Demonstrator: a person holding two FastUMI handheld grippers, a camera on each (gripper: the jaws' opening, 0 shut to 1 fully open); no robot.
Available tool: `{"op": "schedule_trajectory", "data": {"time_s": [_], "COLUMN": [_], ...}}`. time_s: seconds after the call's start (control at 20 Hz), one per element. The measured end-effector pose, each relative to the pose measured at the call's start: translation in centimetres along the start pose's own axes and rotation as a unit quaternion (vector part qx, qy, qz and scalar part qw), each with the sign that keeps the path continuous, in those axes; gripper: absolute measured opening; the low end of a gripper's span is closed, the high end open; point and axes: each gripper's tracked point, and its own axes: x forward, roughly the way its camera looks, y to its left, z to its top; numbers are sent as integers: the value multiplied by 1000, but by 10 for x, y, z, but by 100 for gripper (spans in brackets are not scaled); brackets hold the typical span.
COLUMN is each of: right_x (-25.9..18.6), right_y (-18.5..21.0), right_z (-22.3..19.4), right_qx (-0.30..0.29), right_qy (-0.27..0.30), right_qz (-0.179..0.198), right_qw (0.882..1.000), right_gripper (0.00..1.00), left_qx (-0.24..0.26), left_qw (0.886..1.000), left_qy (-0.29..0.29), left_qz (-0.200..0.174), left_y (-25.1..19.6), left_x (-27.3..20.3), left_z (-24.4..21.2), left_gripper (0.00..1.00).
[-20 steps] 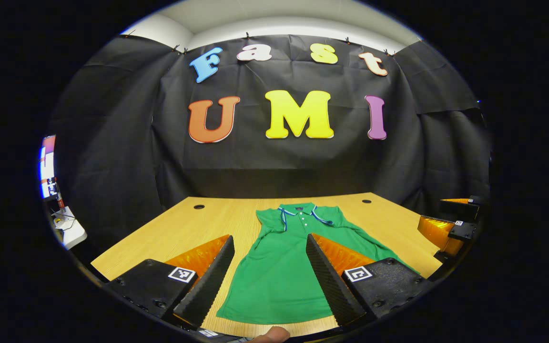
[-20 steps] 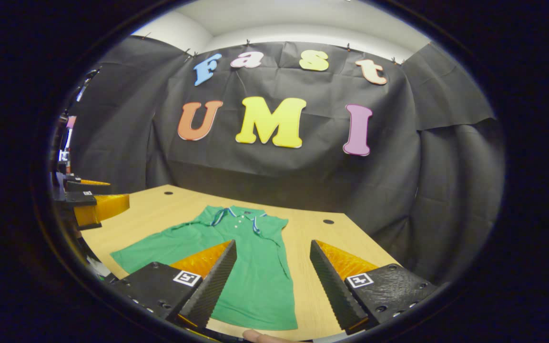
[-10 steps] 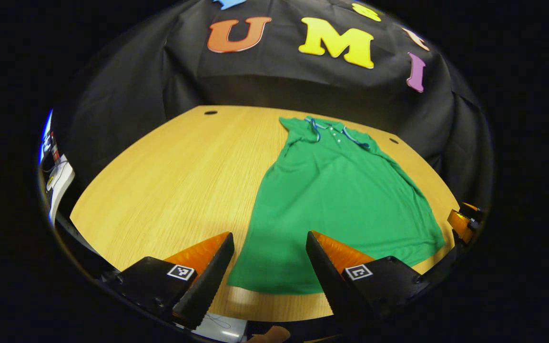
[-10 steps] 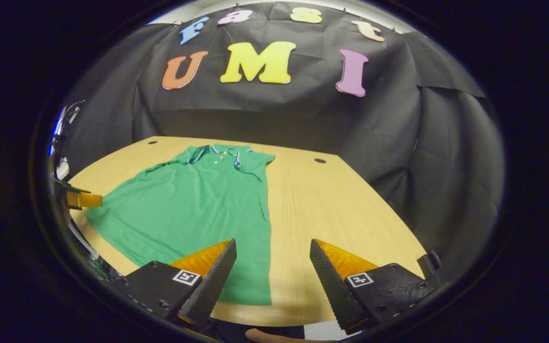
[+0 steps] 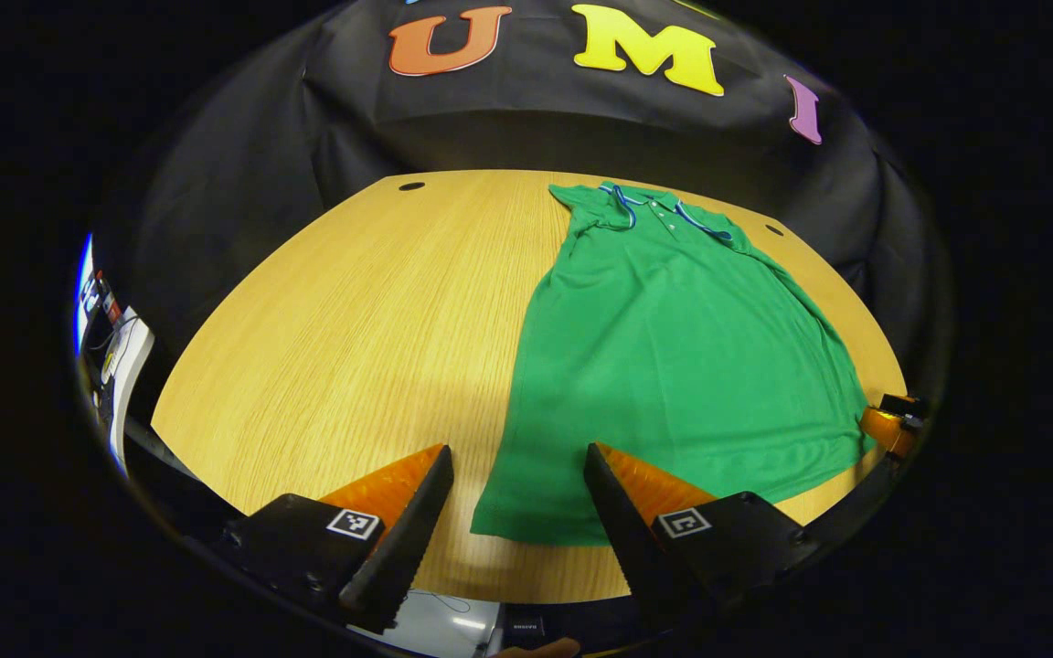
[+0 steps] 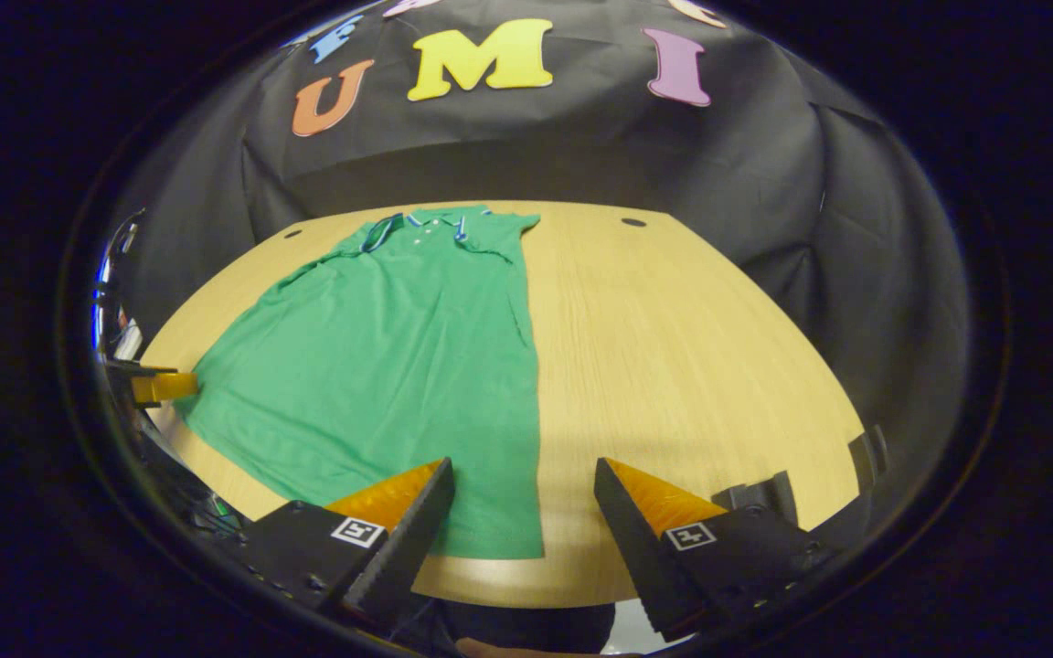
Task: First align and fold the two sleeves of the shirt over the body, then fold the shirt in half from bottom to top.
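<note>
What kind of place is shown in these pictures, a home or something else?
Probably a recording booth or lab, not a home. Black cloth hangs as the wall behind a bare wooden table with cable holes. One green shirt lies flat on it, and both grippers, left and right, hover open above.

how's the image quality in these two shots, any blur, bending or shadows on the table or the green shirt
Left gripper view: sharp; the fisheye bows the table edges, and a soft shadow lies on the wood ahead of the open left hand-held gripper, by the green shirt hem. Right gripper view: equally sharp, same bowing; faint shadow under the right hand-held gripper; even light, no glare.
</note>
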Motion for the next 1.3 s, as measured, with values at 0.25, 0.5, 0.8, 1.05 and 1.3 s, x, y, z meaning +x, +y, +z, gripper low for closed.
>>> {"op": "schedule_trajectory", "data": {"time_s": [0.25,0.5,0.8,1.05,1.3], "right_x": [3,11,21,24,23], "right_y": [17,35,44,46,37], "right_z": [3,8,18,25,72], "right_qx": [-4,-2,-27,-43,-31], "right_qy": [22,36,37,26,-6], "right_qz": [25,58,80,87,96], "right_qw": [999,998,996,995,995], "right_gripper": [83,19,5,0,0], "left_qx": [18,25,24,16,9], "left_qw": [1000,999,999,997,991], "left_qy": [-1,-13,-27,-65,-121], "left_qz": [-12,-26,-38,-42,-56], "left_y": [-3,-5,-10,-12,-25], "left_x": [2,10,17,11,5], "left_z": [3,11,20,43,97], "left_gripper": [70,31,5,5,5]}}
